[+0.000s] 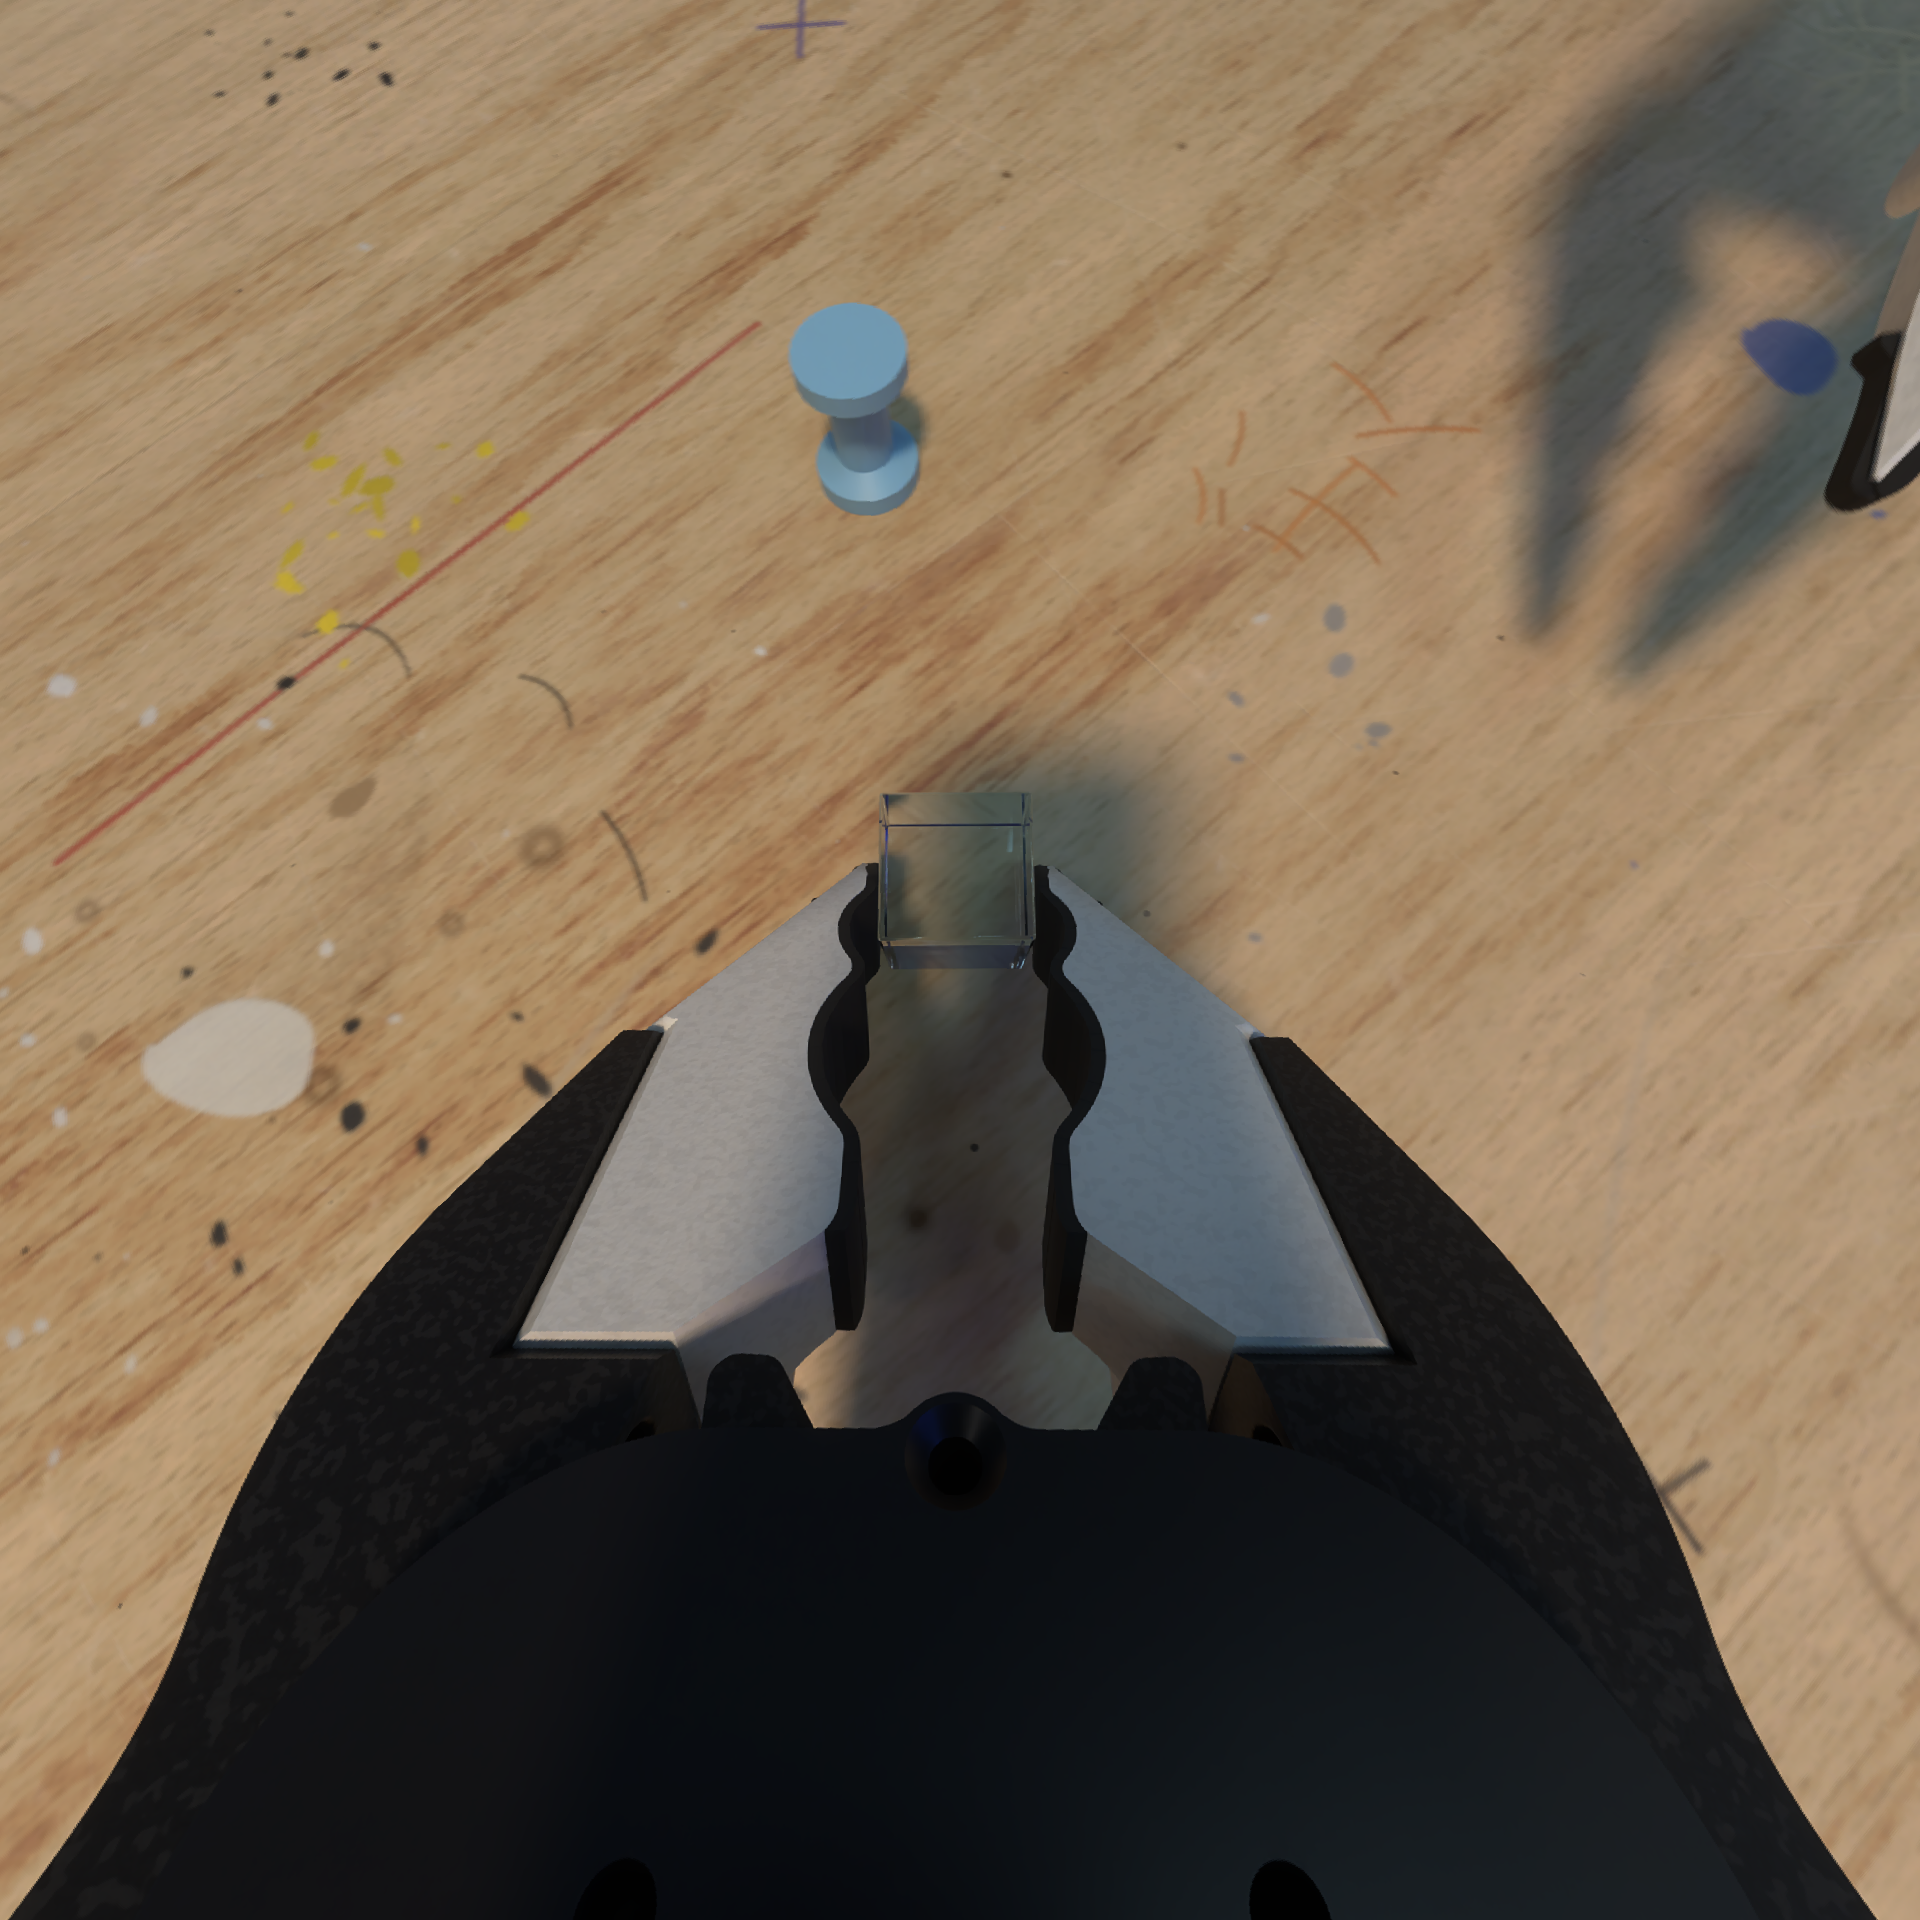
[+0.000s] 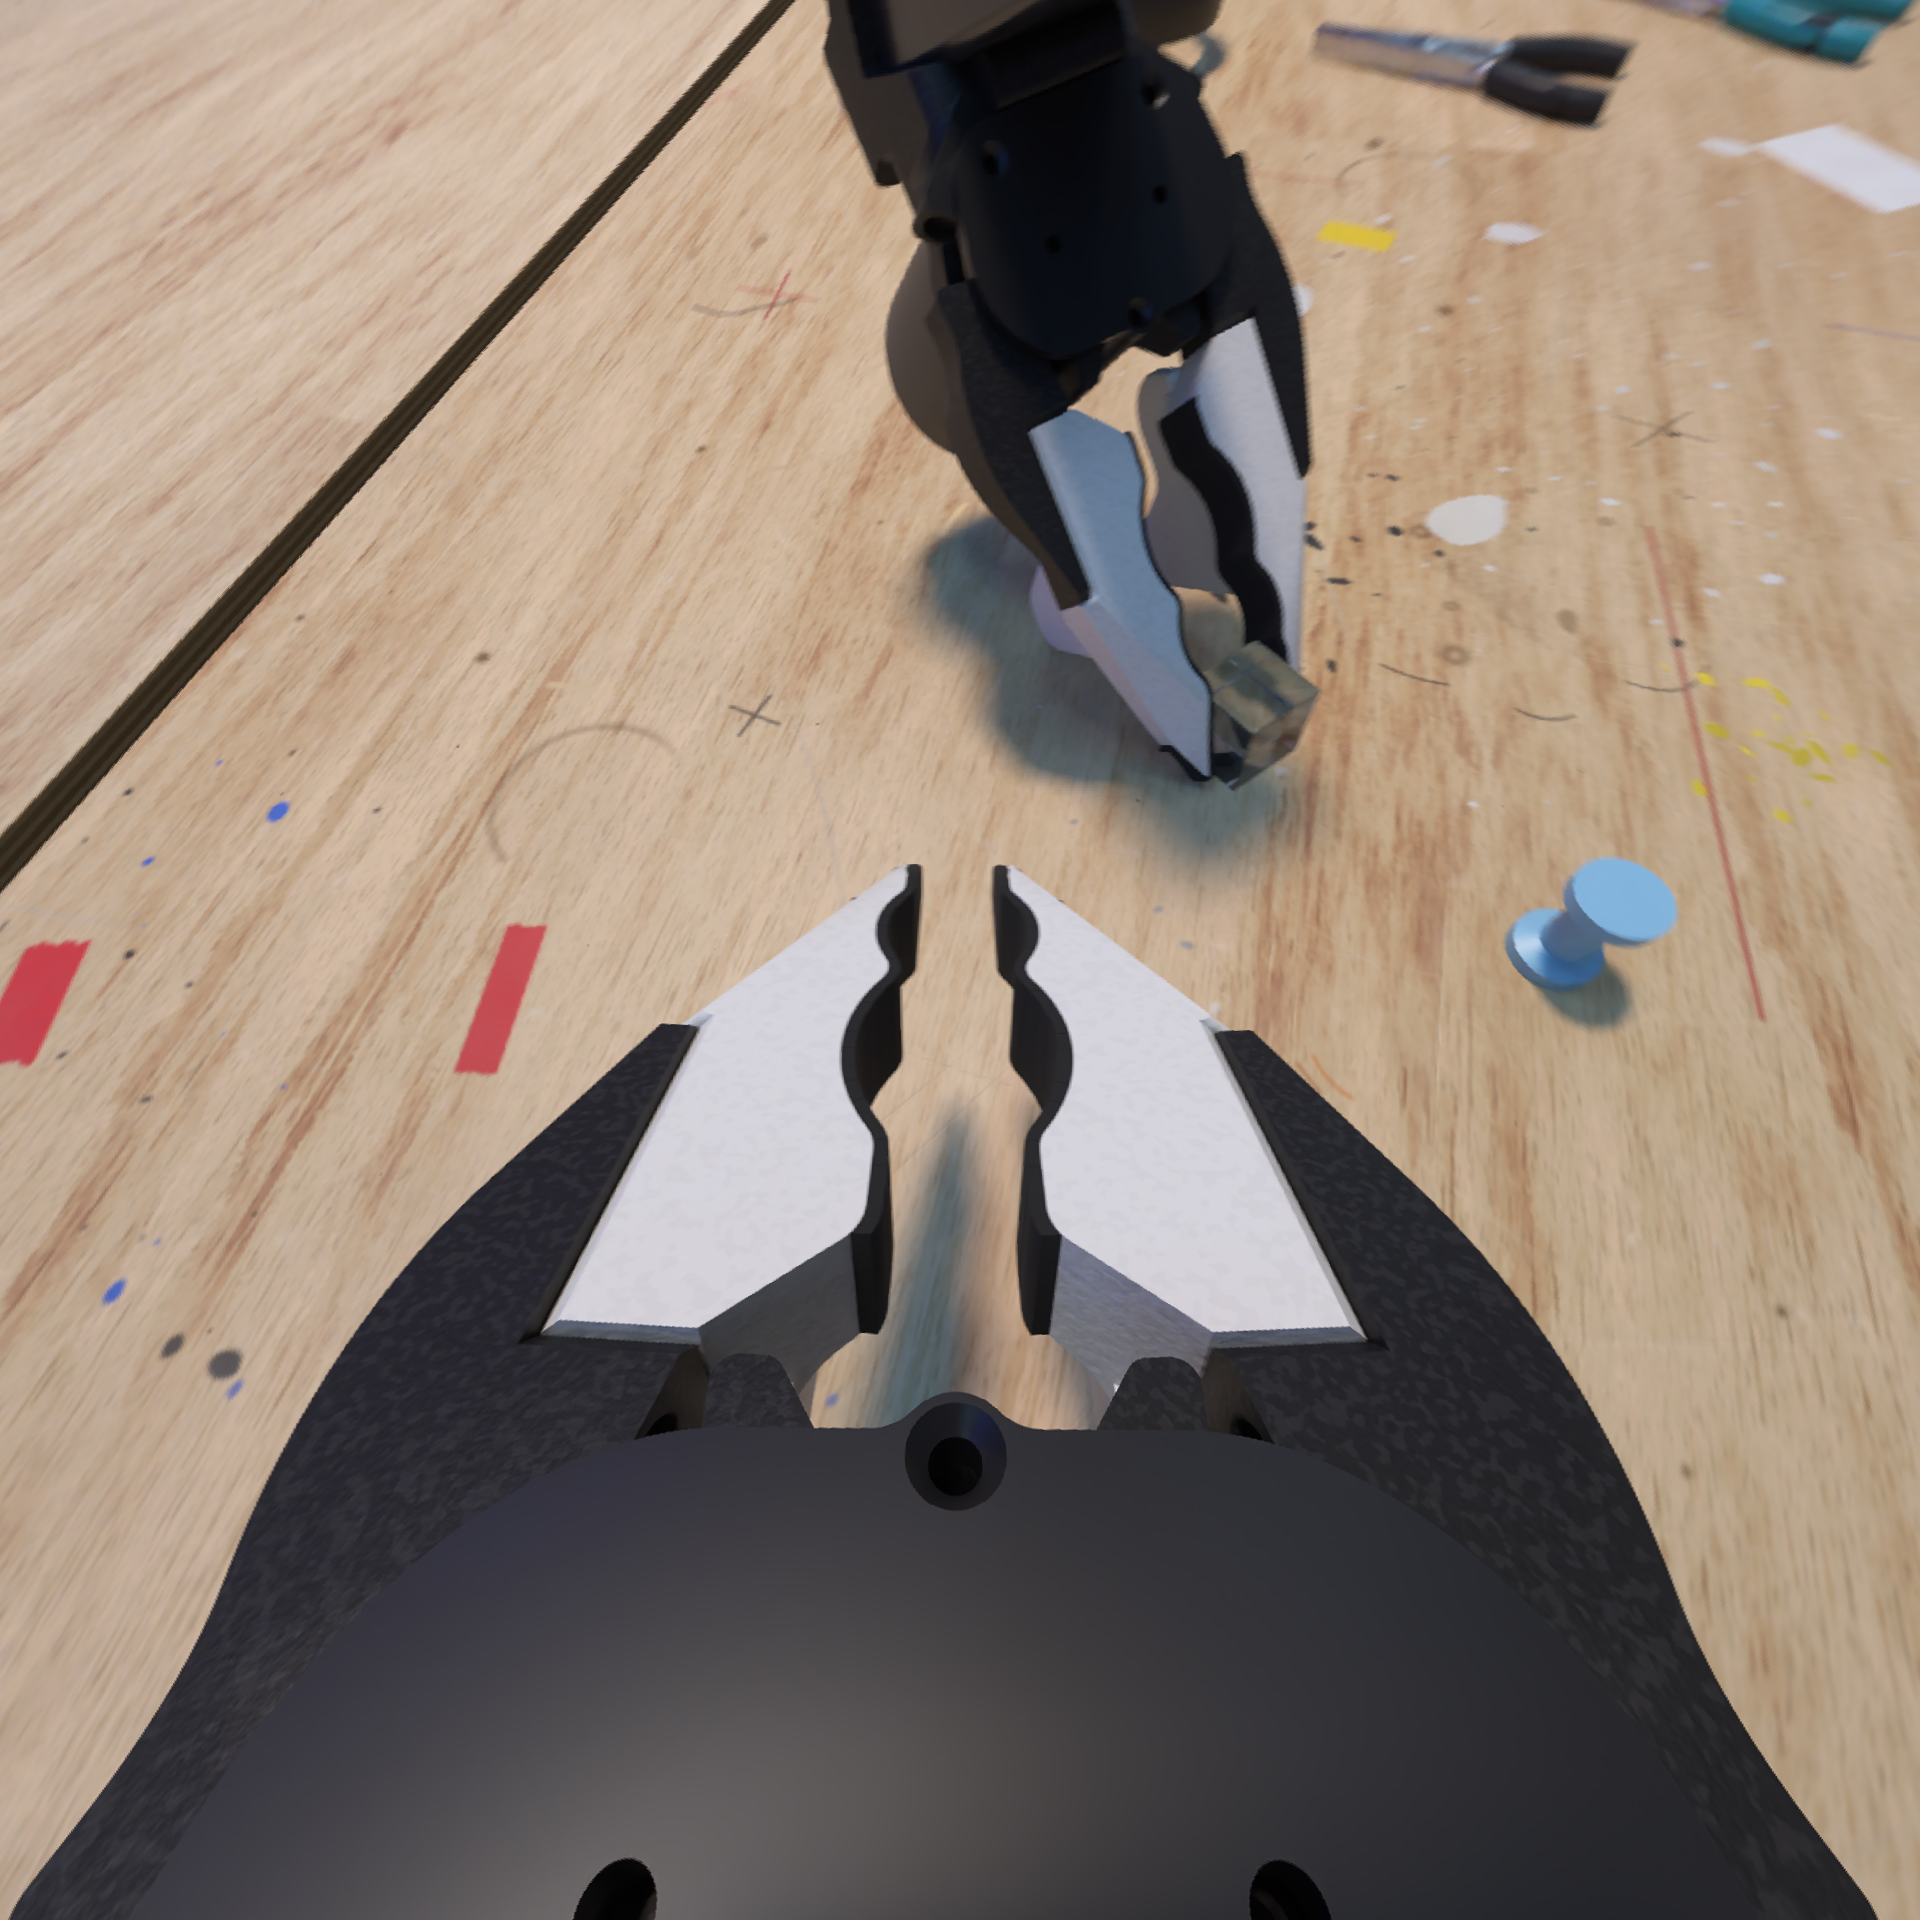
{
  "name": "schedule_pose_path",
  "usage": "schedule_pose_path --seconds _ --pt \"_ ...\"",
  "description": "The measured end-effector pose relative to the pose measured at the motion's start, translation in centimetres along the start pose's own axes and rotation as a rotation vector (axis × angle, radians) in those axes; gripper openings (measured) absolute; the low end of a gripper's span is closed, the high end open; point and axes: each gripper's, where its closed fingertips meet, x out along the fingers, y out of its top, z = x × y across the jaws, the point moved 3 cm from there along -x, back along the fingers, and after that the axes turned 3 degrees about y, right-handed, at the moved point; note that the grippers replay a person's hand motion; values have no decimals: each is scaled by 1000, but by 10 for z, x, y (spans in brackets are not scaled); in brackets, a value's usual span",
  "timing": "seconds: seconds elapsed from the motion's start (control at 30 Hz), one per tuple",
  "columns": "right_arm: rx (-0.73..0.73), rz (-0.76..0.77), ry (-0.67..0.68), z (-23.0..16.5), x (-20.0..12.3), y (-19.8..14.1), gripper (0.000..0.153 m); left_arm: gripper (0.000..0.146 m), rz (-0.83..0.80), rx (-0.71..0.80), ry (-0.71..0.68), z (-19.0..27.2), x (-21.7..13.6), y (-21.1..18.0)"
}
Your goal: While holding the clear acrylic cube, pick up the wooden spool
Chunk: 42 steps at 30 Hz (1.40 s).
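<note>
- Two grippers work above a pale wooden worktop point(image 2: 416, 644) speckled with paint flecks and pencil marks;
- the left gripper point(image 1: 954, 914) pinches a clear acrylic cube point(image 1: 954, 883) between the tips of its jaws; in the right wrist view that same left gripper point(image 2: 1242, 717) slants down toward the worktop, with the clear acrylic cube point(image 2: 1262, 701) at its tip and a soft shadow beneath it; whether the cube touches the wood cannot be told;
- the right gripper point(image 2: 956, 883) holds nothing; its jaws stand slightly apart, a narrow gap between them, bare wood showing through;
- the spool, a light-blue piece with two round flanges and a thin waist point(image 1: 857, 410), lies on the worktop ahead of the left gripper, well apart from the cube and free of both grippers; in the right wrist view the spool point(image 2: 1590, 920) lies on its side, to the right of the right gripper's tips;
- two red tape strips point(image 2: 501, 997) lie on the left of the right wrist view; black-handled pliers point(image 2: 1475, 62) lie at the far top right; a dark seam point(image 2: 395, 436) crosses the wood diagonally.
</note>
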Motion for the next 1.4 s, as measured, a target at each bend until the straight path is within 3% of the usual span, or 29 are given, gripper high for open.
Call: schedule_pose_path --seconds 0.07,0.27,0.47,0.63,0.77,1.1,1.2,1.3,1.4 --pt "14 47 -61 0 -6 -6 0 28 -2 18 -24 5 -1 0" --pt "133 40 -357 25 -14 -27 2 28 14 45 -35 11 -1 1" --pt "282 1 -618 61 -12 -42 31 28 19 8 -14 8 0 0" --pt "339 -3 -737 84 -4 -36 48 28 16 -19 -22 4 1 0" --pt "321 -36 -772 102 7 -31 52 28 16 -16 -22 3 1 0" --pt "388 -29 -679 142 28 -23 59 28 17 -6 -21 3 0 0" --pt "398 -66 -653 150 34 -25 48 28 17 -5 -21 3 0 0" --pt "393 -89 -620 149 38 -25 23 28 17 4 -16 4 0 0" --pt "348 -49 -618 143 36 -20 23 28 18 8 -14 4 0 0"
